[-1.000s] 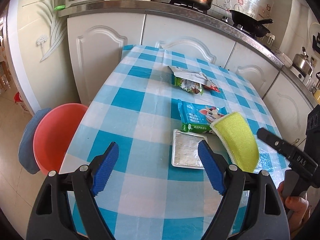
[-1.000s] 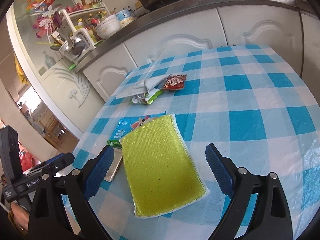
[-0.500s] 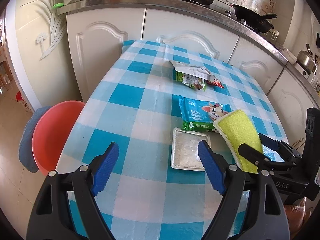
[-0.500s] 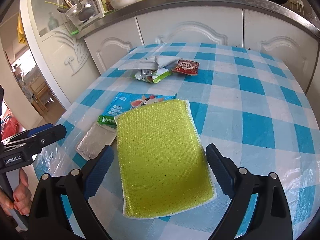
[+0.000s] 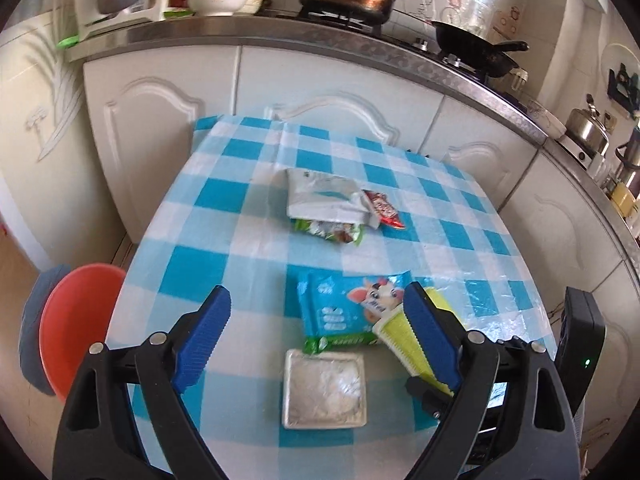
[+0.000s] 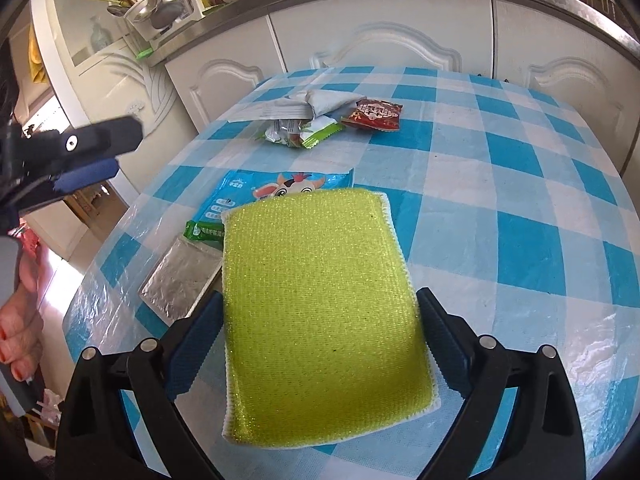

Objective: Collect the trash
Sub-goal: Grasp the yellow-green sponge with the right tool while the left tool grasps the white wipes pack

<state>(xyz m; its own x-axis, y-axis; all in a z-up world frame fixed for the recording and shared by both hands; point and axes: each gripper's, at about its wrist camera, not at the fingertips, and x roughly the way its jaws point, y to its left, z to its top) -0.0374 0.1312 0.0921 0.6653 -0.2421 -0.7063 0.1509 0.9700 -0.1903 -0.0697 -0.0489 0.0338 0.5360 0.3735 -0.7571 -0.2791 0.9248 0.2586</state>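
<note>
— Right gripper (image 6: 320, 336): what's it doing?
— Its blue pads press both long edges of the yellow sponge (image 6: 320, 300), so it is clamped on it, the sponge's far end lying over the blue cartoon wrapper (image 6: 280, 188).
— And the left gripper (image 5: 316, 320)?
— Jaws spread wide, nothing between them, hovering above the checked tablecloth (image 5: 216, 240).
— Where's the trash?
— Seen from the left wrist: a silver foil packet (image 5: 325, 388) at 6 o'clock of the blue wrapper, touching its green edge. At 12 o'clock, well apart, a white bag (image 5: 324, 200) lies atop a green wrapper (image 5: 328, 234), with a red sachet (image 5: 384, 212) just beside at 3 o'clock.
— Anything in the way?
— The sponge covers part of the blue wrapper.
— Containers?
— A red basin (image 5: 76, 320) sits off the table at 9 o'clock; its contents can't be made out.
</note>
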